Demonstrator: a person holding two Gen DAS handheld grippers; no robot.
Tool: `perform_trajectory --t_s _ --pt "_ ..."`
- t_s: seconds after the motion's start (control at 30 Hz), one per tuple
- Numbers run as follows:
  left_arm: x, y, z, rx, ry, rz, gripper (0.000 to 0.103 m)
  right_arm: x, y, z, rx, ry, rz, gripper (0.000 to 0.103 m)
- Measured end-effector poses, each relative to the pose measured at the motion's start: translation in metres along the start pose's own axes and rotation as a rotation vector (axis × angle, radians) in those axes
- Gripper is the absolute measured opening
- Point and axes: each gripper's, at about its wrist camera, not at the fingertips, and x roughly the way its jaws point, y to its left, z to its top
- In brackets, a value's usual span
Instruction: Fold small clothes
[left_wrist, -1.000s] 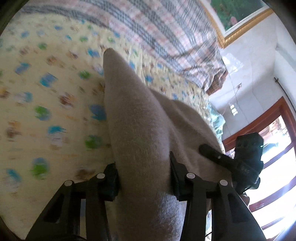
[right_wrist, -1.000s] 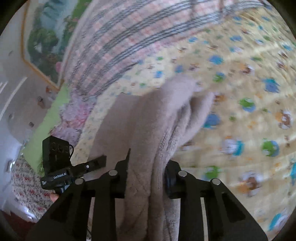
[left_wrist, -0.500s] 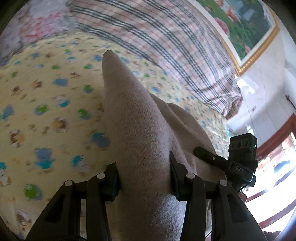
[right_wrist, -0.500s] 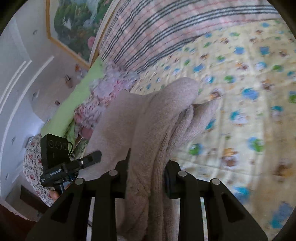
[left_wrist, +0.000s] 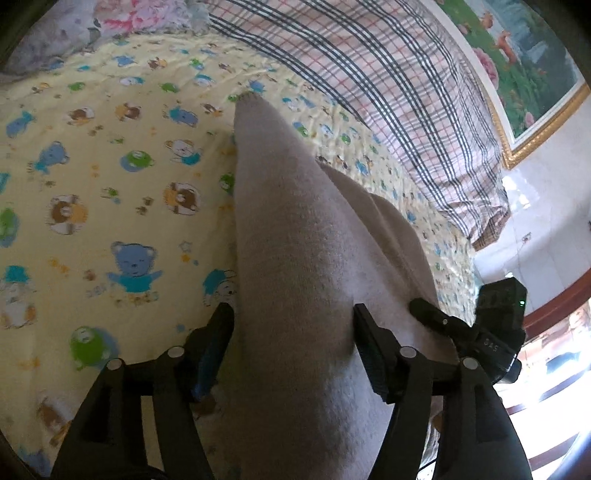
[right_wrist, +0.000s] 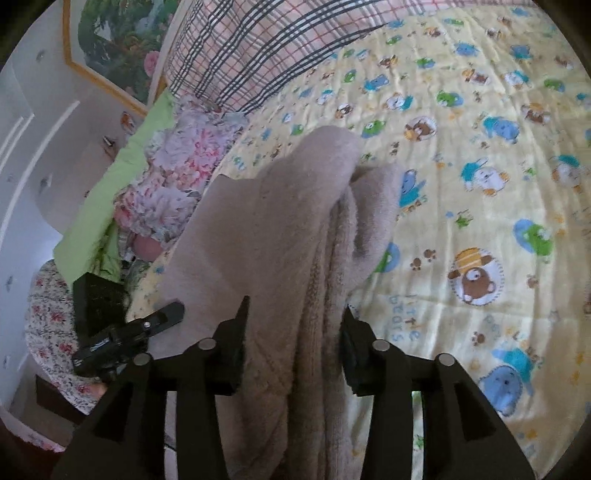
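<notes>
Spreading wider across both frames than a second ago, the bear-print yellow sheet (left_wrist: 110, 177) now shows sharp beneath the beige fleece garment (left_wrist: 295, 277), lifted centre-frame, pinched by left gripper (left_wrist: 291, 325) and right gripper (right_wrist: 293, 321) alike, suggesting the carry is slowing toward a lay-down for folding.

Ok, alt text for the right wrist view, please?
The right gripper is shut on a fuzzy beige knit garment hanging bunched above a yellow bear-print bedsheet. The left gripper holds its other edge, with a plaid blanket behind.
</notes>
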Motion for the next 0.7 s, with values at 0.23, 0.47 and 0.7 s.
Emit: perform_trajectory --t_s 0.23,0.47,0.7 --pt "-0.046 -0.011 0.011 0.011 -0.104 0.104 0.067 -0.051 0.021 0.007 -0.041 -0.140 -0.089 0.044" --pt "-0.028 -0.046 0.039 0.156 -0.120 0.237 0.063 -0.043 0.059 0.023 -0.079 -0.106 0.016 0.038" --pt "0.029 -0.035 0.062 0.218 -0.015 0.356 0.054 0.003 0.039 0.032 0.003 0.002 -0.079 0.034"
